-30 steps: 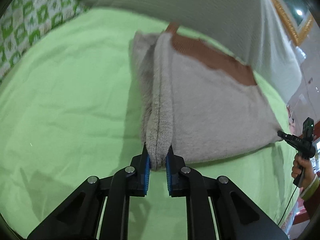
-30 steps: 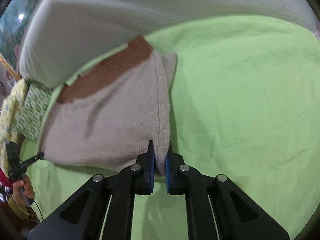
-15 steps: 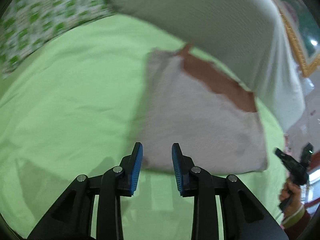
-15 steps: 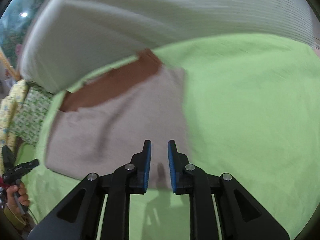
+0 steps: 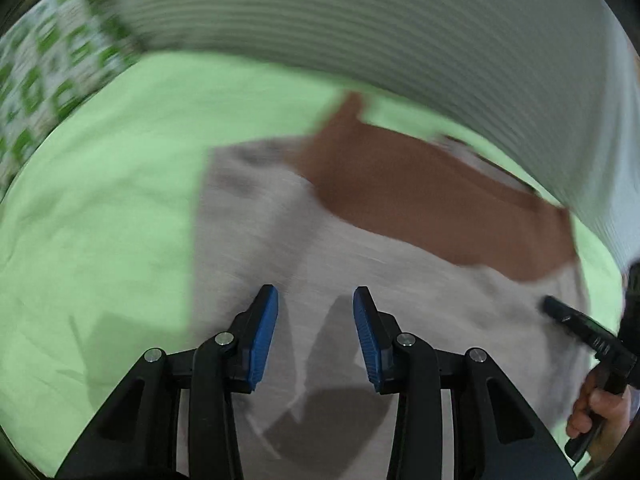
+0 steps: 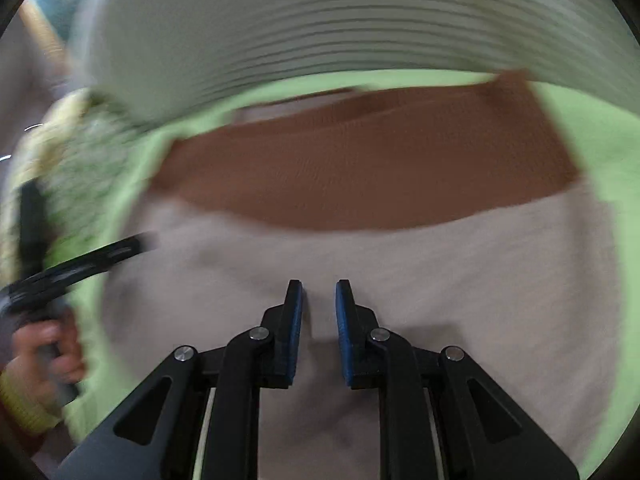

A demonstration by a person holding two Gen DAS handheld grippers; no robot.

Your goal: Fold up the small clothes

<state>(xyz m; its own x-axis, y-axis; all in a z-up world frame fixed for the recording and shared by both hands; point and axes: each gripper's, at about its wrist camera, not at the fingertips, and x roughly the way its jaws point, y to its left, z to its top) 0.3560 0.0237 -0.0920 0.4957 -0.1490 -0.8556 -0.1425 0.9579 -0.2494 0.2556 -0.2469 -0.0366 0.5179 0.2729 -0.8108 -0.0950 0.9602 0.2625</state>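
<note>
A small grey knit garment (image 5: 420,280) with a brown ribbed band (image 5: 432,196) lies folded flat on the green sheet (image 5: 112,216). My left gripper (image 5: 315,300) is open and empty, hovering over the garment's near left part. In the right wrist view the same garment (image 6: 460,272) and its brown band (image 6: 360,172) fill the middle. My right gripper (image 6: 319,294) is open and empty above the grey part. The right gripper also shows at the right edge of the left wrist view (image 5: 576,328). Both views are motion-blurred.
The person's ribbed white top (image 5: 400,28) hangs across the top of both views. A green-and-white patterned pillow (image 5: 48,64) lies at the far left; it also shows in the right wrist view (image 6: 80,160). The green sheet surrounds the garment.
Both grippers opened and let go of the garment's corners. The garment now lies flat. Both grippers have moved forward over it, toward the brown band.
</note>
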